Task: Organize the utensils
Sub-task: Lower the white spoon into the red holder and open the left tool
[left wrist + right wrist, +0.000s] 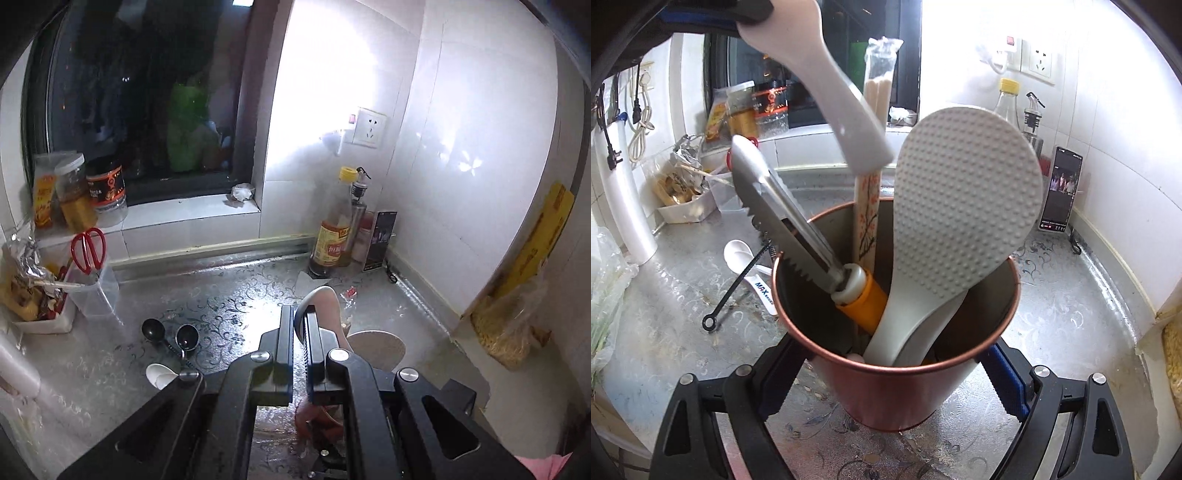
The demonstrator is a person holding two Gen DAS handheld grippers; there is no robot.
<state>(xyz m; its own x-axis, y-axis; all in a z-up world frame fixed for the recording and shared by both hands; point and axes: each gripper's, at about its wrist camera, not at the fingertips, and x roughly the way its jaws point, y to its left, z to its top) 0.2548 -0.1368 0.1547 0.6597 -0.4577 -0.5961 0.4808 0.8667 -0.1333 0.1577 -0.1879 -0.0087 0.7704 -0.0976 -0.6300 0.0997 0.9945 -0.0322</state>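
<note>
My right gripper (890,387) is shut on a copper-red cup (897,391), one finger on each side. The cup holds a grey dotted rice paddle (964,199), serrated steel tongs (783,218) with an orange end, and wrapped chopsticks (877,85). My left gripper (299,314) is shut on a white paddle (327,306). In the right wrist view that white paddle (831,96) hangs from the left gripper (750,18) with its lower end above the cup's rim. Two black measuring spoons (170,334) and a white spoon (160,374) lie on the counter to the left.
A clear tub with red scissors (88,251) and a white tray of packets (40,317) stand at the left. Jars (77,195) sit on the window sill. Bottles (332,229) and a lit phone (1062,188) are in the back right corner. A wall socket (369,127) is above.
</note>
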